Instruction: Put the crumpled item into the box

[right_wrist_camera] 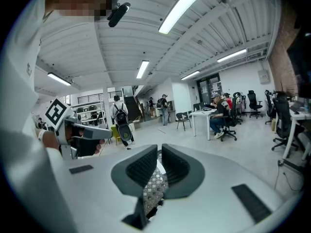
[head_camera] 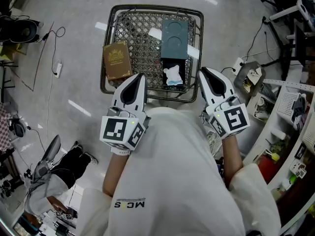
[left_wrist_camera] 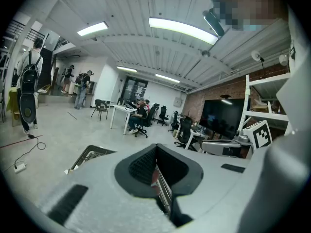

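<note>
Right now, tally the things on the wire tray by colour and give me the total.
Brown: 1, the book
Teal: 1, the lid
Black: 1, the open box
White: 1, the crumpled item, lying in the box
Total: 4 on the tray

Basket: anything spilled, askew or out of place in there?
Nothing is spilled. The crumpled white item lies inside the open dark box, with a teal cover at the box's far end. The brown box lies slightly tilted on the left side of the basket. Nothing else stands out.
</note>
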Demonstrator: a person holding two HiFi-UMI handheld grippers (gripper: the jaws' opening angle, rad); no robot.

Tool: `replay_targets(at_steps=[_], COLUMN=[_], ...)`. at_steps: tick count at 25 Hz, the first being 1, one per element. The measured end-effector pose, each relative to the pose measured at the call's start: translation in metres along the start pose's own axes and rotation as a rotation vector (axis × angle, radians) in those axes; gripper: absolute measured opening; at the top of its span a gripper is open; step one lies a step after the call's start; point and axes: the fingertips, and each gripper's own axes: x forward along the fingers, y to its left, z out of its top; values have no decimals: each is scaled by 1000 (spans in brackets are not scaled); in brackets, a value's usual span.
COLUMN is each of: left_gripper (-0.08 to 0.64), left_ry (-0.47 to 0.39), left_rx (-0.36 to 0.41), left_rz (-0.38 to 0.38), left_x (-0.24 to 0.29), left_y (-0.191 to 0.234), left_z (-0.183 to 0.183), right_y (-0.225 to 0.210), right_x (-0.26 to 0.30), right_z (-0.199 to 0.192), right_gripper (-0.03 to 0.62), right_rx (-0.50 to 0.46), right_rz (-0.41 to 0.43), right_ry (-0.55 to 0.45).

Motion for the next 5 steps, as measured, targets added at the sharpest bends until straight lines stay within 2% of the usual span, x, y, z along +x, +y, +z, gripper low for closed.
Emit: replay_targets(at_steps=[5], left_gripper=[20], left_ry=[5], left_rx=[-5], left_rz=[-6], left_x=[0], left_y=[-2], left_z=[-3], right_y=[2], right_x=[-2], right_z=[-2], right_gripper=[28], right_rx=[2], right_rz=[1], right_ry=[2])
